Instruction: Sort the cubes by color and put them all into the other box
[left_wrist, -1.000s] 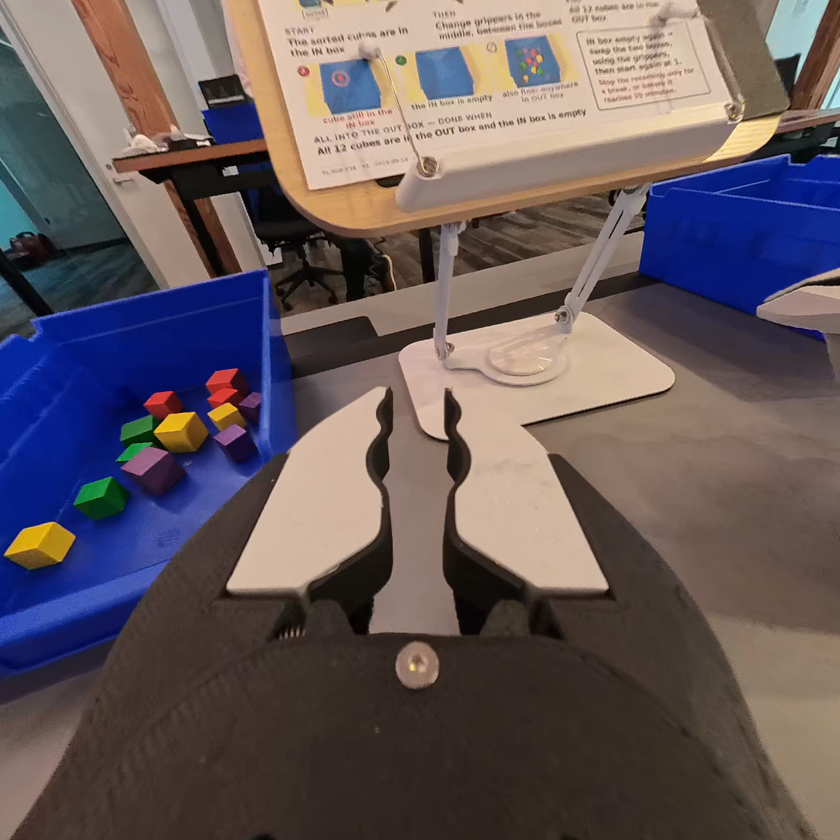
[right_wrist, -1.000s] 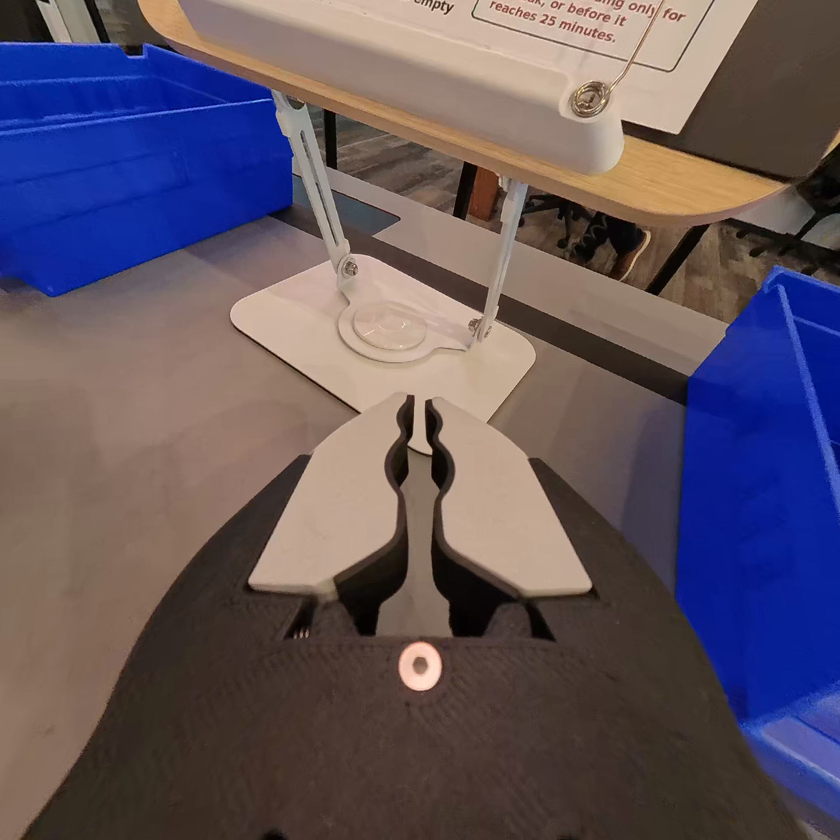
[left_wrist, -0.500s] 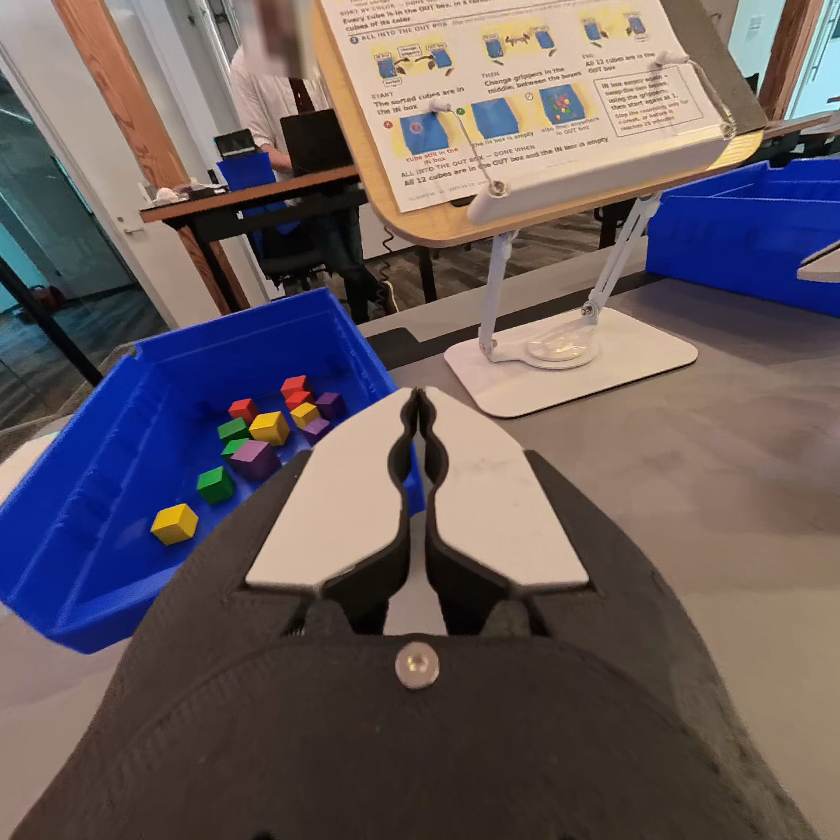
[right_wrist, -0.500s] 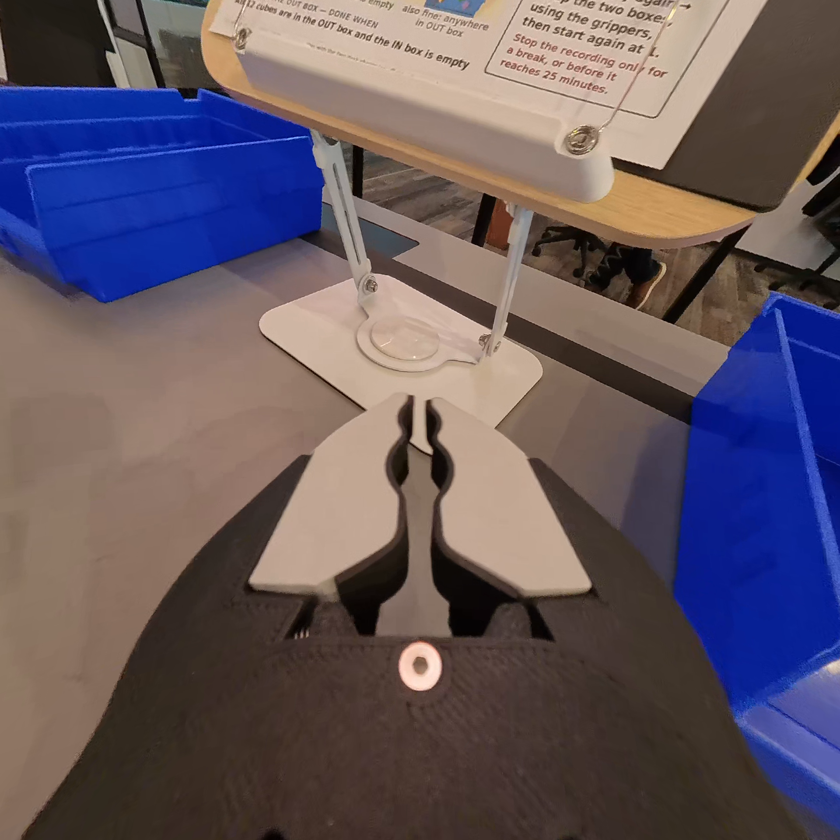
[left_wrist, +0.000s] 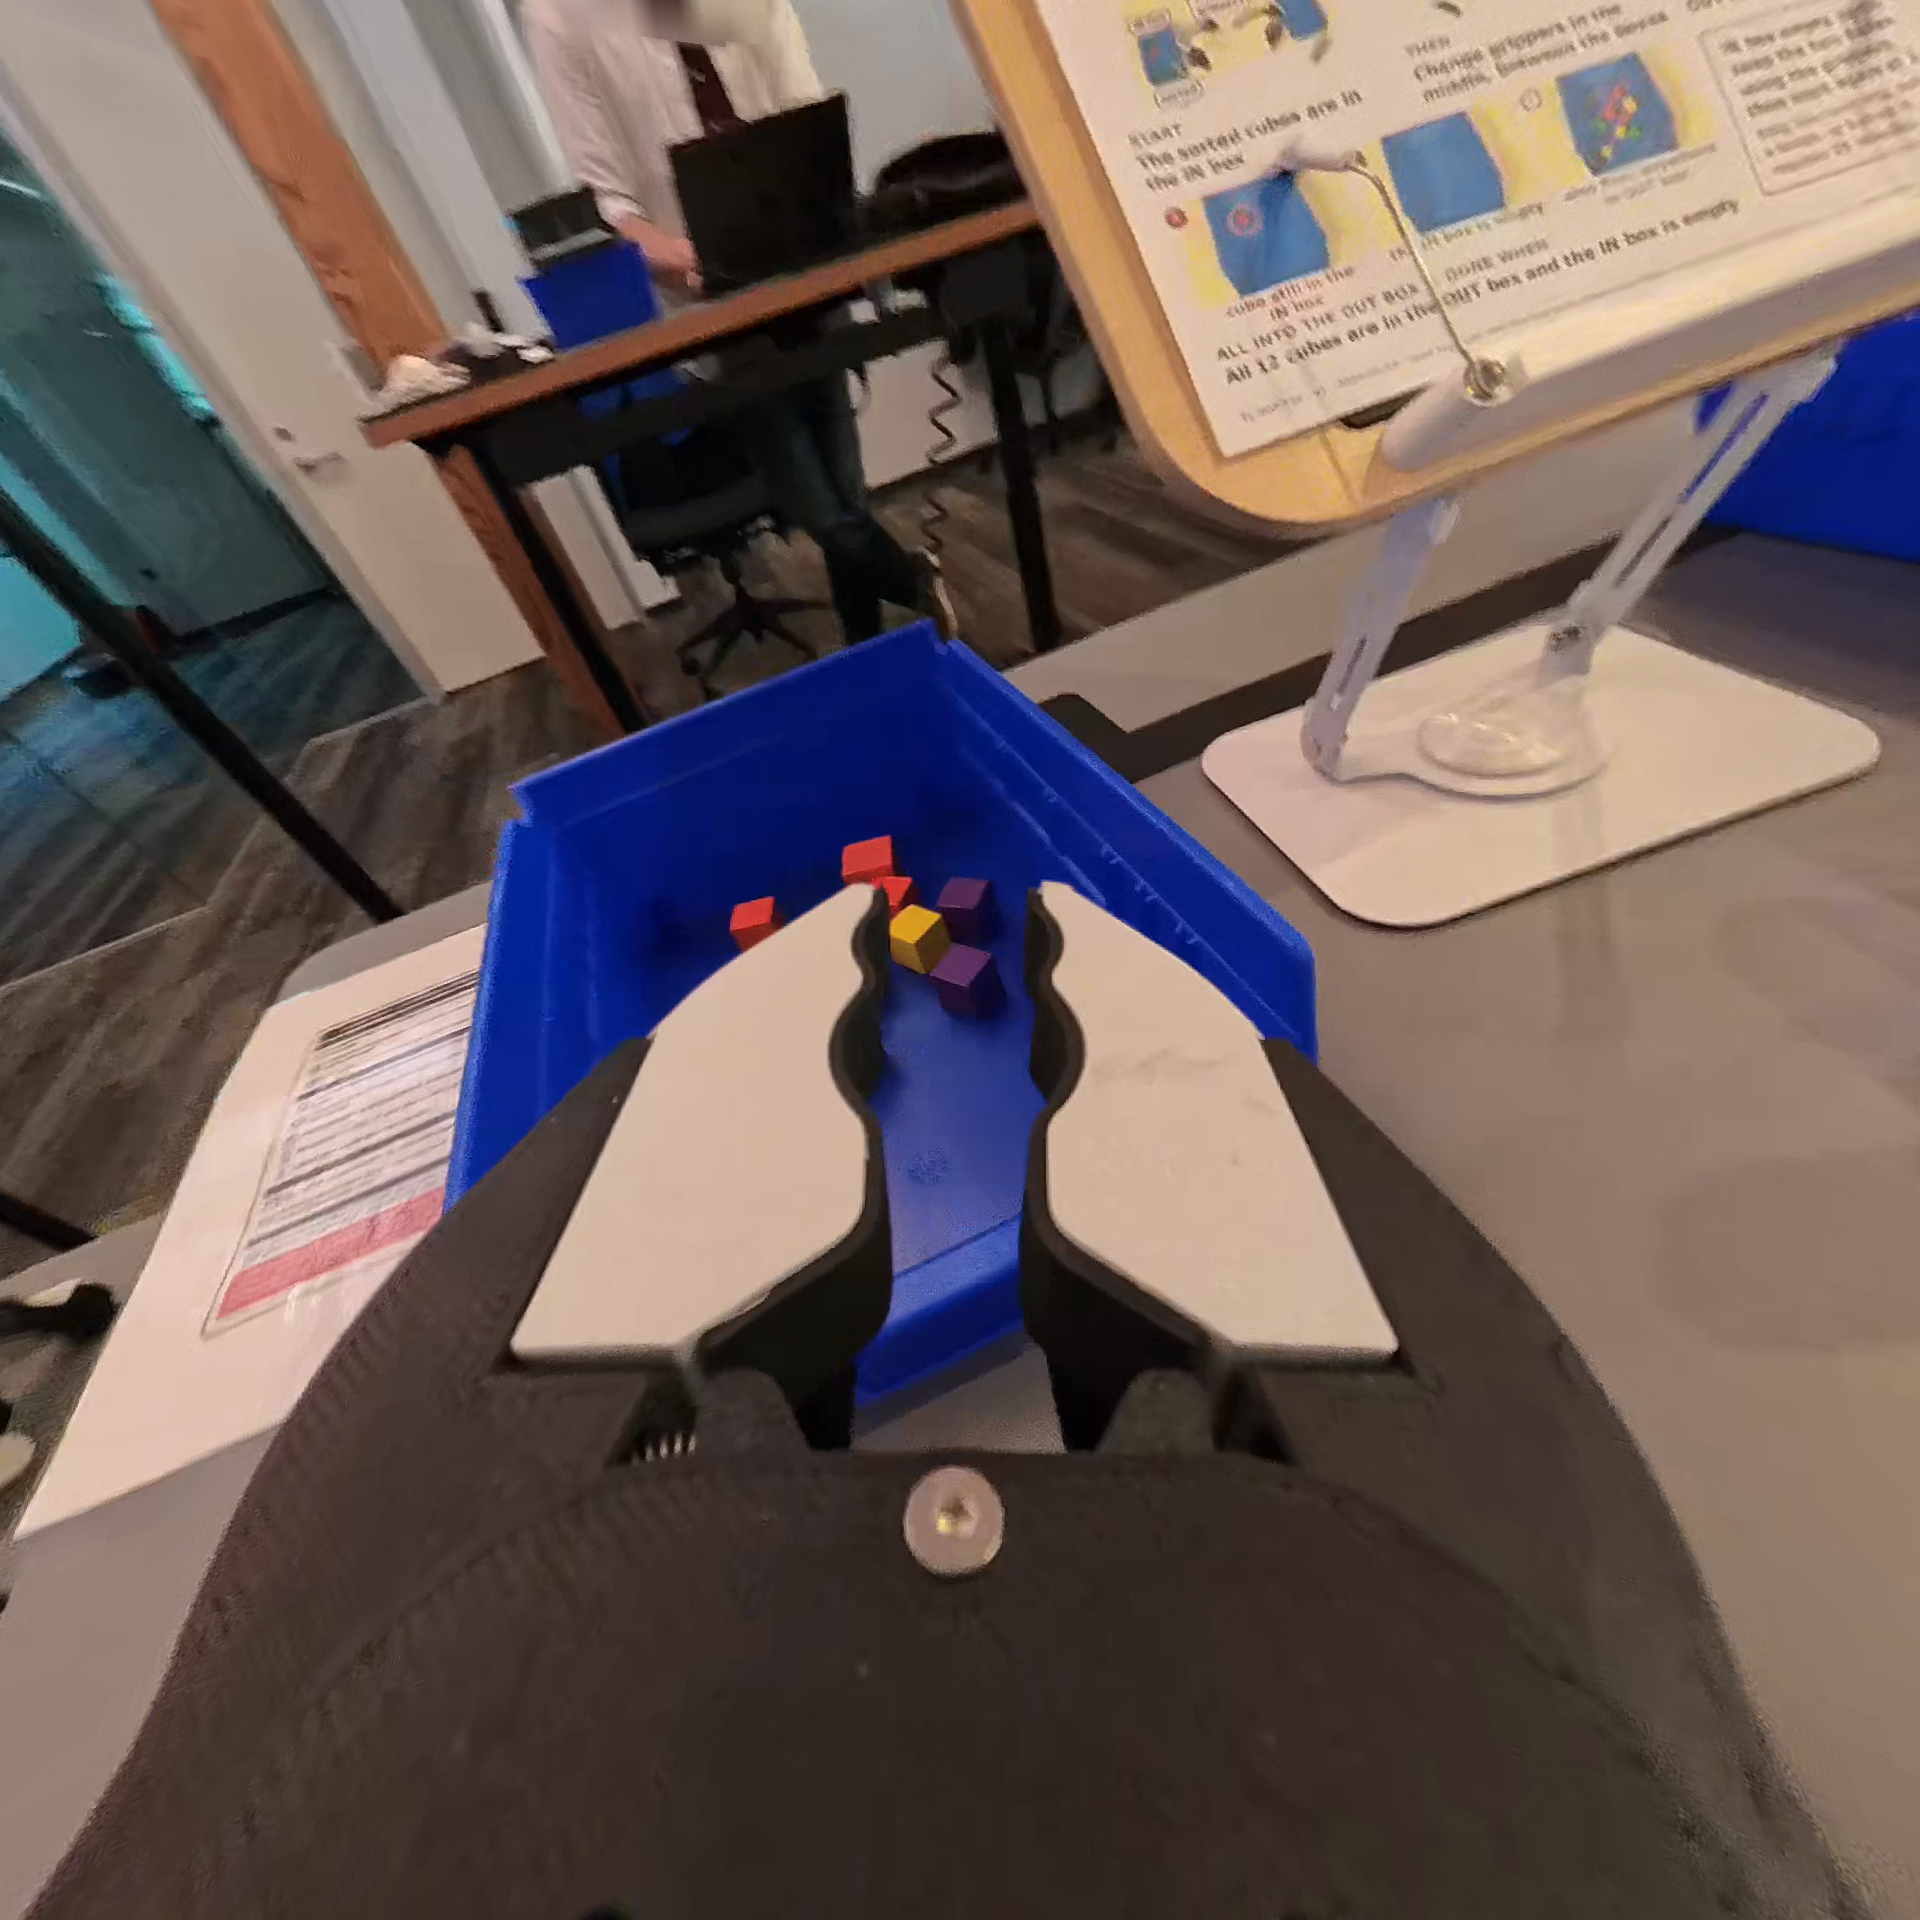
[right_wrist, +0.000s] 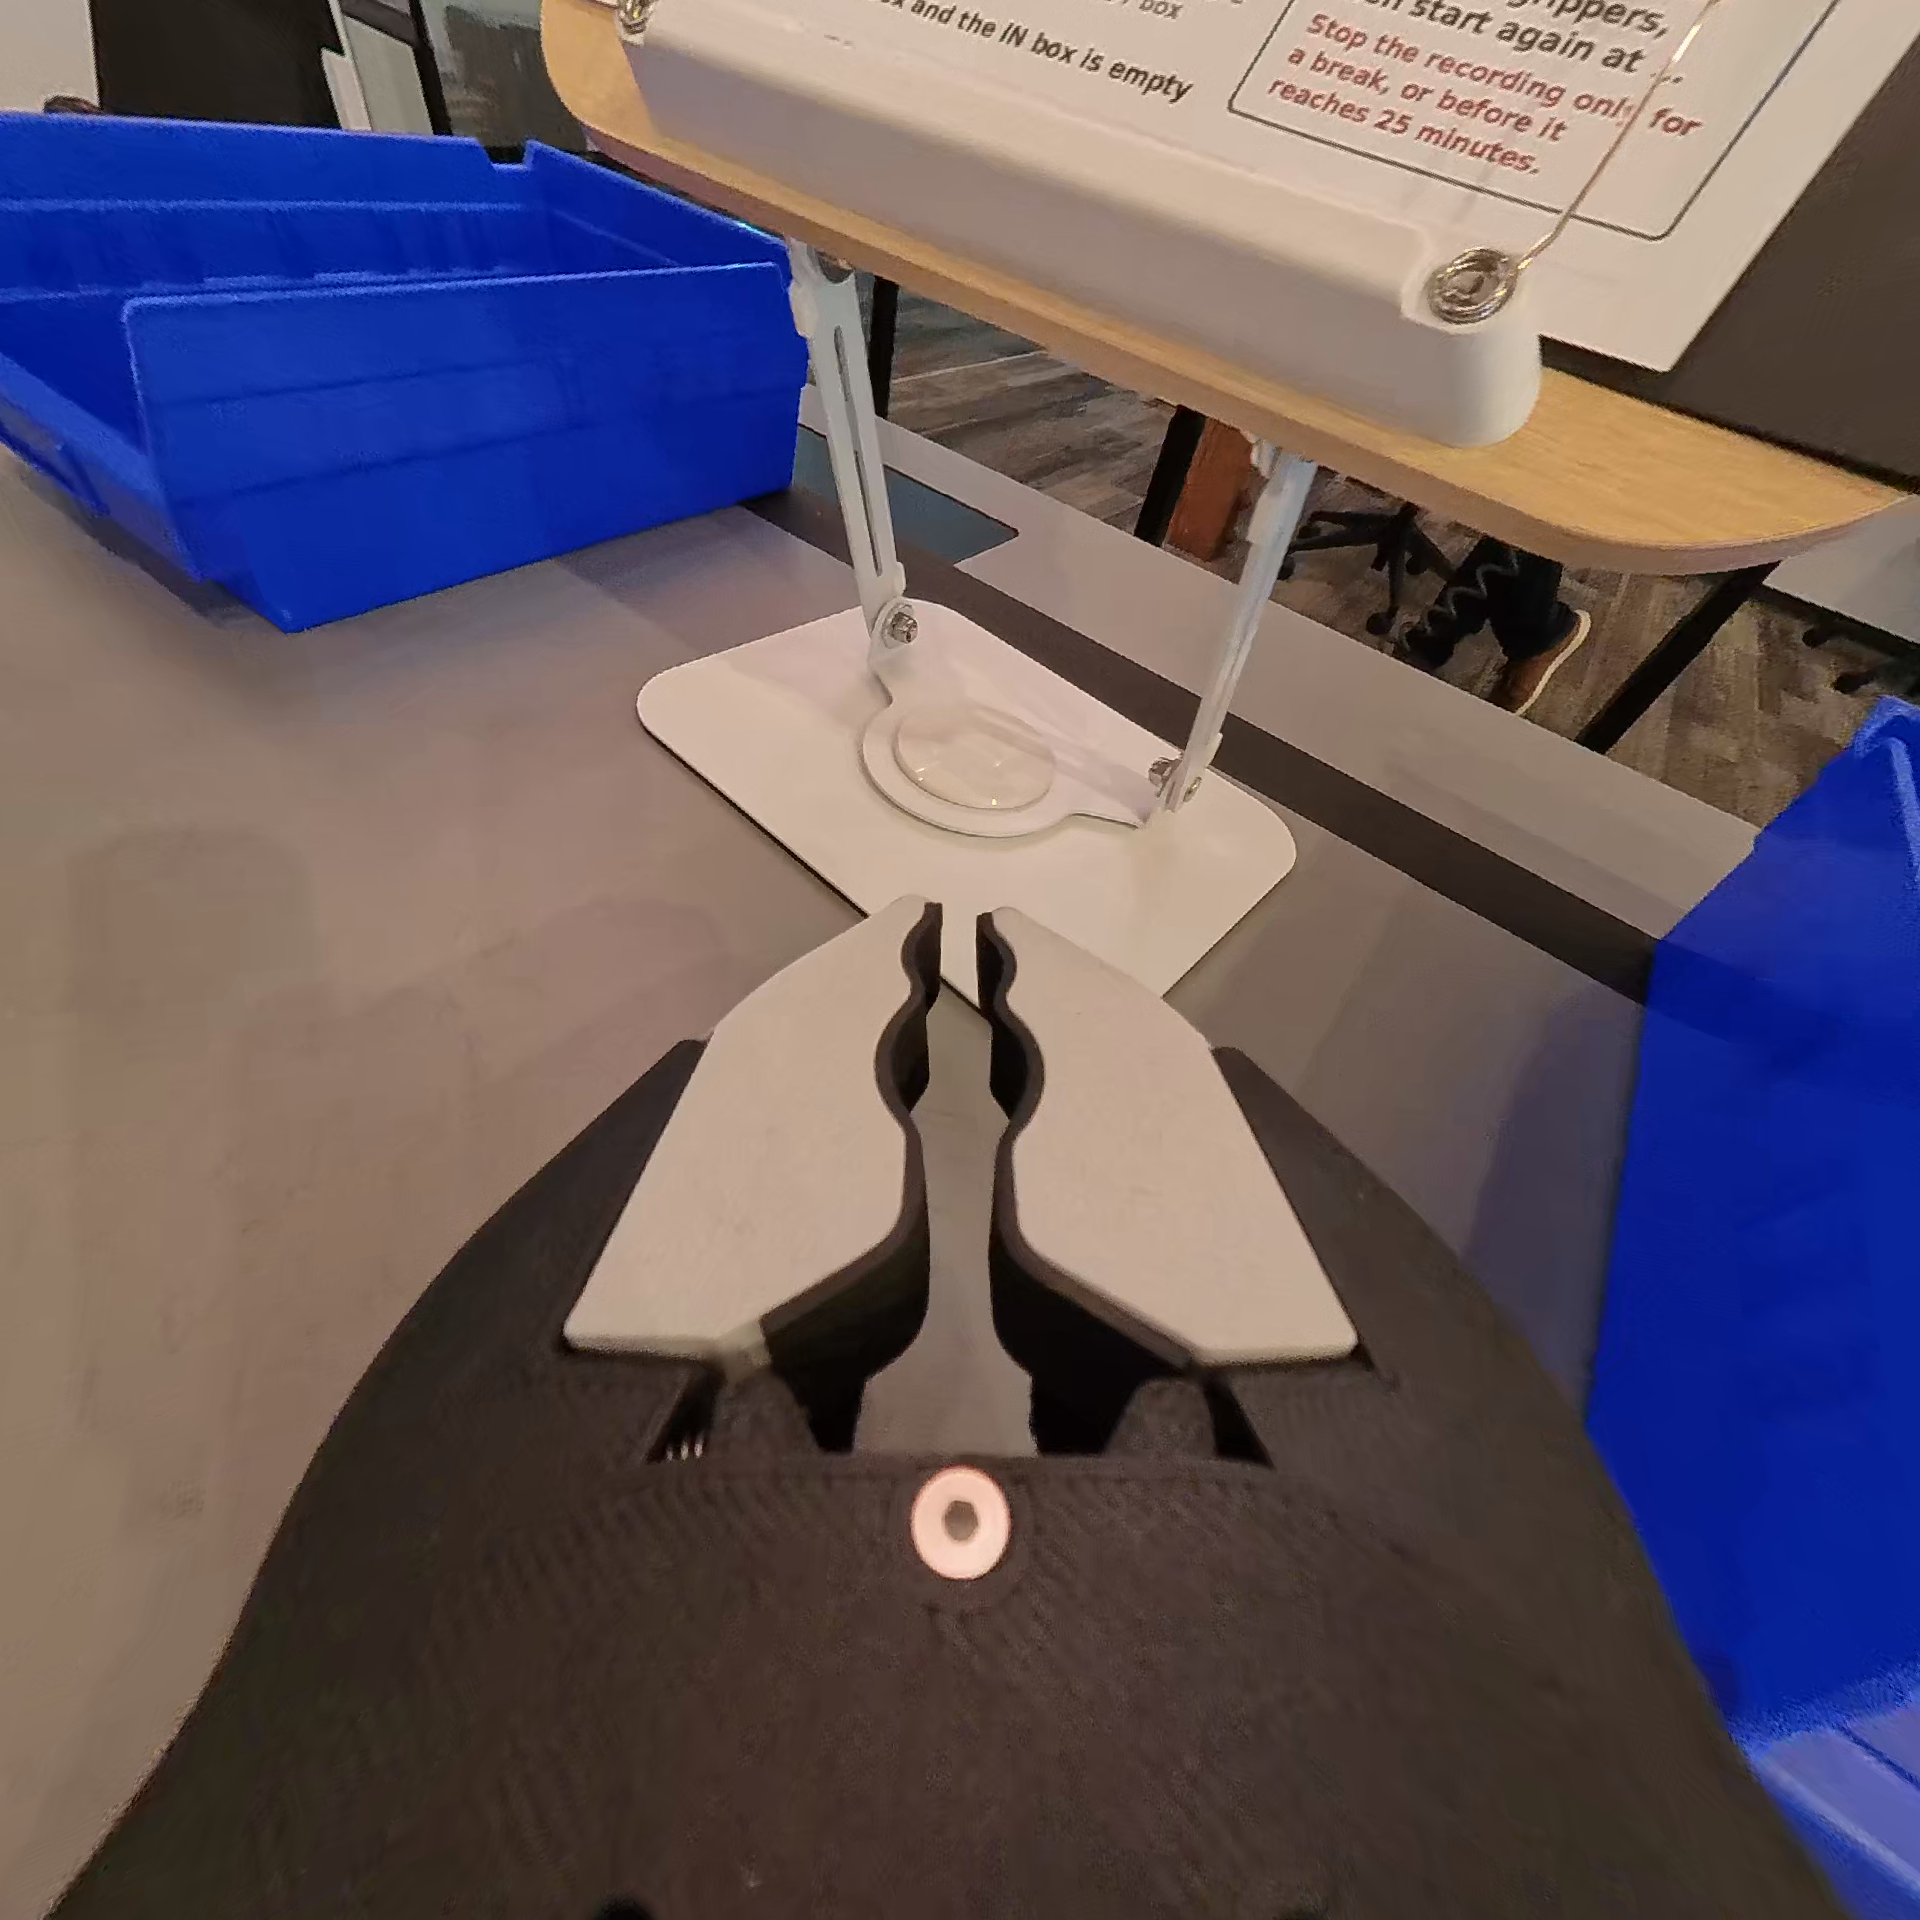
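Note:
A blue box (left_wrist: 727, 790) on the grey table holds coloured cubes. I see a yellow cube (left_wrist: 918, 938), two purple cubes (left_wrist: 966, 979), and three red cubes (left_wrist: 868, 860) near its far end. Other cubes are hidden behind my left finger. My left gripper (left_wrist: 954, 904) is open and empty, above the box's near end and pointing at the yellow and purple cubes. My right gripper (right_wrist: 958, 920) is shut and empty, with a thin gap, over the table before the stand's base. The other blue box (right_wrist: 1766, 1143) is at its right, with its inside out of view.
A sheet stand with a white base (right_wrist: 966, 790) and a wooden board (left_wrist: 1195, 457) overhangs the table's middle. A printed paper (left_wrist: 343, 1143) lies left of the cube box near the table edge. A person stands at a desk (left_wrist: 707, 312) behind. The left gripper's tips are roughly 35 cm from the right gripper's. From my right tips it is roughly 15 cm to the white base (right_wrist: 966, 790); from my left, 35 cm. Seen from the left wrist view (left_wrist: 1553, 747) as well.
My left gripper has swung left, from facing the stand to over the cube box. It closed about half a second ago and has opened since. The right gripper has hardly moved and stays shut.

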